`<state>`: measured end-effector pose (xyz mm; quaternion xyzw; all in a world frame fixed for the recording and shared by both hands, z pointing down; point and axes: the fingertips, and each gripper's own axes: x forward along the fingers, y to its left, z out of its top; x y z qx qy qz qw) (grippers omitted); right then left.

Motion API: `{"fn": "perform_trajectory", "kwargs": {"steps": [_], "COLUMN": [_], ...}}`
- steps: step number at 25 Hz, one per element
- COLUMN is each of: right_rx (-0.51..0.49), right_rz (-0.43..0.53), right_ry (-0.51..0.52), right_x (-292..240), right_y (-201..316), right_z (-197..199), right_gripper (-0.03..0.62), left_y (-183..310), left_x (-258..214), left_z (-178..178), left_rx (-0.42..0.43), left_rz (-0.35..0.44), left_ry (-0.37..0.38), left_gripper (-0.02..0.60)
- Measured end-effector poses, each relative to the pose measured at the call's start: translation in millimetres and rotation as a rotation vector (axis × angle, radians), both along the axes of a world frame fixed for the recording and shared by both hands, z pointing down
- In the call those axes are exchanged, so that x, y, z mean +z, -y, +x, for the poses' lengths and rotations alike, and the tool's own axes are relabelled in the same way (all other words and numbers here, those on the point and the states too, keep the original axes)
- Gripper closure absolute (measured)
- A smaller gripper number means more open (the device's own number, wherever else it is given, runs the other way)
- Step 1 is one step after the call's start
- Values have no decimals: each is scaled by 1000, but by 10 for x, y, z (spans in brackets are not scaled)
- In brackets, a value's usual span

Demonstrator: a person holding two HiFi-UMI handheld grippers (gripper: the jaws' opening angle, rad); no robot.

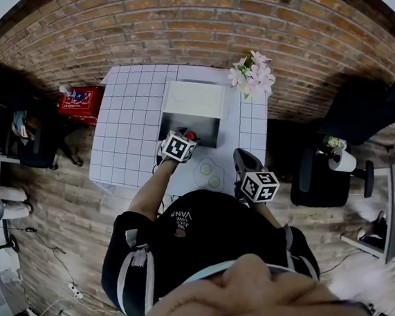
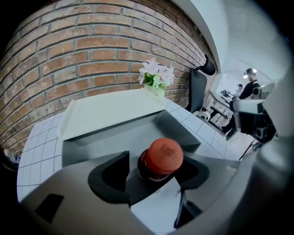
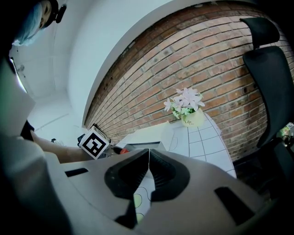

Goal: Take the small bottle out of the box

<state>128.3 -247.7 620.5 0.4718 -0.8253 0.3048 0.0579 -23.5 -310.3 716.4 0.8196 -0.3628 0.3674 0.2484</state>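
A small dark bottle with an orange-red cap (image 2: 161, 155) sits between the fingers of my left gripper (image 2: 158, 173), which is shut on it. Behind it stands the grey box (image 2: 180, 133), its white lid (image 2: 110, 111) folded back. In the head view the red cap (image 1: 190, 136) shows at the box's (image 1: 190, 122) near wall, just ahead of my left gripper (image 1: 187, 138). My right gripper (image 1: 240, 155) hovers to the right of the box over the table's near part. Its jaws (image 3: 148, 172) are shut, pads touching, with nothing between them.
The white gridded table (image 1: 127, 126) carries a flower pot (image 1: 253, 74) at its back right and a mat with egg prints (image 1: 210, 174) near the front. A red crate (image 1: 80, 102) sits on the floor at left, a black chair (image 1: 328, 177) at right. A brick wall runs behind.
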Motion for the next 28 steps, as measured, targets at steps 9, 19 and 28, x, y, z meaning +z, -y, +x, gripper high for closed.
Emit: {"fn": "perform_trajectory", "kwargs": {"steps": [9, 19, 28], "right_rx": [25, 19, 7], "right_rz": [-1, -1, 0], "right_ry": [7, 0, -3], "right_x": [-3, -26, -26], "right_y": [-41, -106, -139], "right_z": [22, 19, 128], "right_gripper": [591, 590, 591], "left_y": [-36, -30, -53], "left_x": [12, -6, -45], "left_z": [29, -16, -24], "left_rx": [7, -13, -32], "left_rz": [-26, 8, 45], "left_ry": [-8, 16, 29], "left_gripper": [350, 353, 353]}}
